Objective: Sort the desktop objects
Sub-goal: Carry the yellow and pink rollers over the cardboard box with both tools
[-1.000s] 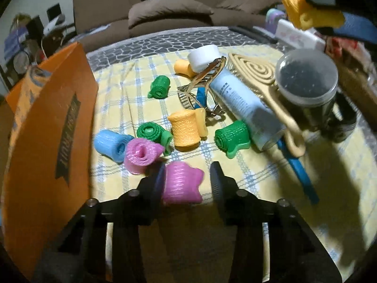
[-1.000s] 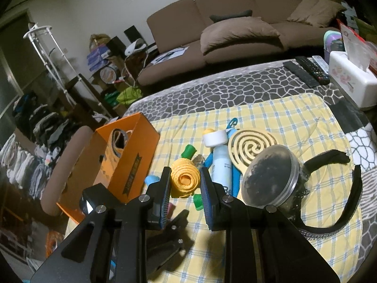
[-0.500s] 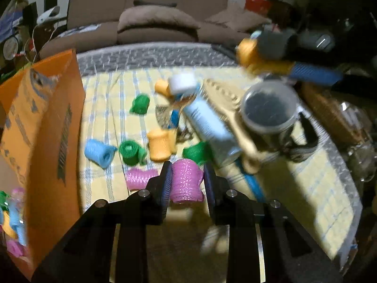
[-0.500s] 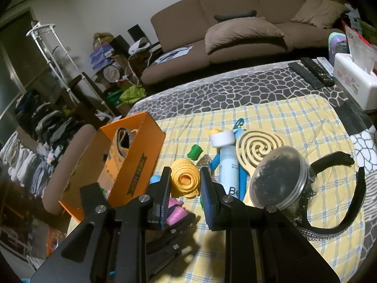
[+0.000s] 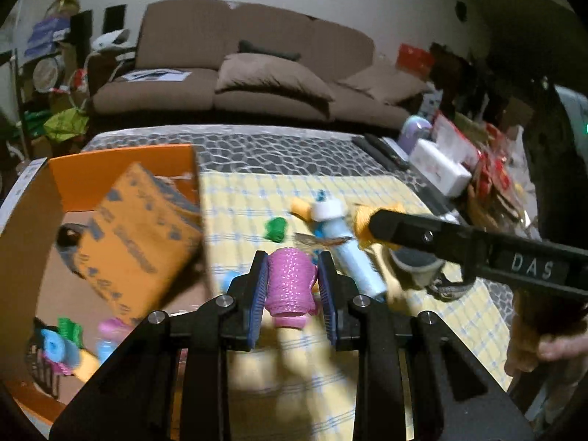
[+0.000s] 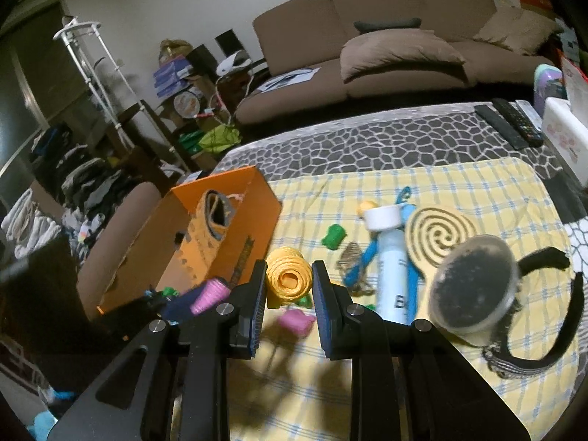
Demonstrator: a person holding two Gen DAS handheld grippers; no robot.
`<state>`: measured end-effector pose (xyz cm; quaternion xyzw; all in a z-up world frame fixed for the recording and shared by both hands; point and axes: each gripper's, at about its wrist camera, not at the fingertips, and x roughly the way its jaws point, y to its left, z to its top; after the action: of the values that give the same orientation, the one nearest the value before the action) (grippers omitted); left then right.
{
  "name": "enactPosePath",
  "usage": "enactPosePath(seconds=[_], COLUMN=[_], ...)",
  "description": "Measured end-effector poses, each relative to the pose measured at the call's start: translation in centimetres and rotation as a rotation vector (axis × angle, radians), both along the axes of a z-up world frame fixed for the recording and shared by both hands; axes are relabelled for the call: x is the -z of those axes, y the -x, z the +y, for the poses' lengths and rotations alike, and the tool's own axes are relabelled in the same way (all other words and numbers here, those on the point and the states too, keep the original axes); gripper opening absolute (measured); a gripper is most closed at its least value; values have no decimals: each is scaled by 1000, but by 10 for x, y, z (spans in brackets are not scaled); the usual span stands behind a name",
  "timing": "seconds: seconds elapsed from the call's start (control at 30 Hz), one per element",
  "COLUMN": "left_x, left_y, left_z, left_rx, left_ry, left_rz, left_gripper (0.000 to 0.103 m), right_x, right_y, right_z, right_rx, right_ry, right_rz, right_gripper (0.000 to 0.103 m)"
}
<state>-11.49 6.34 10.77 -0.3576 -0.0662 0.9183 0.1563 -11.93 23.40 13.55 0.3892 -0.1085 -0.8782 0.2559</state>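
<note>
**Both tools loaded, above the checked cloth**

Left wrist view: left tool (image 5: pixel 293 283) pinches a pink ribbed spool (image 5: pixel 290 290) upright between its blue pads — jaws have just been closing, spool between them. It is held clear of the yellow checked cloth (image 5: pixel 400 191), beside the open orange box (image 5: pixel 121 163). Only this view looks into the box: a printed orange pouch (image 5: pixel 143 231) leaning inside, with small green, blue and pink pieces (image 5: pixel 66 341) in the near corner, blurred. It also shows the right tool from the side as a black bar marked "DAS", a hand (image 5: pixel 551 345) gripping its handle at the frame edge.

Right wrist view: right tool (image 6: pixel 288 286) pressed onto a yellow spool (image 6: pixel 288 279), its coiled end facing the camera, lifted off the cloth. Only here are the table items sharp — a white-capped bottle (image 6: pixel 391 268), a spiral-pattern paddle brush (image 6: pixel 439 231), a round clear-lidded tub (image 6: pixel 474 286), a black headband (image 6: pixel 551 316), a green spool (image 6: pixel 333 237), and a second pink spool (image 6: pixel 296 321) lying on the cloth below the jaws.
</note>
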Motion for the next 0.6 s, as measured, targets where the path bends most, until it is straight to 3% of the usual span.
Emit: enactPosePath(seconds=[0.6], left_x=[12], left_y=[6], left_z=[-106], left_rx=[-148], left_ry=[-6], left_rz=[-84], left_gripper=[25], right_x=[19], right_y=[-4], right_z=[-130], right_rx=[-211], right_ry=[-71], right_rz=[-9], right_gripper=[24])
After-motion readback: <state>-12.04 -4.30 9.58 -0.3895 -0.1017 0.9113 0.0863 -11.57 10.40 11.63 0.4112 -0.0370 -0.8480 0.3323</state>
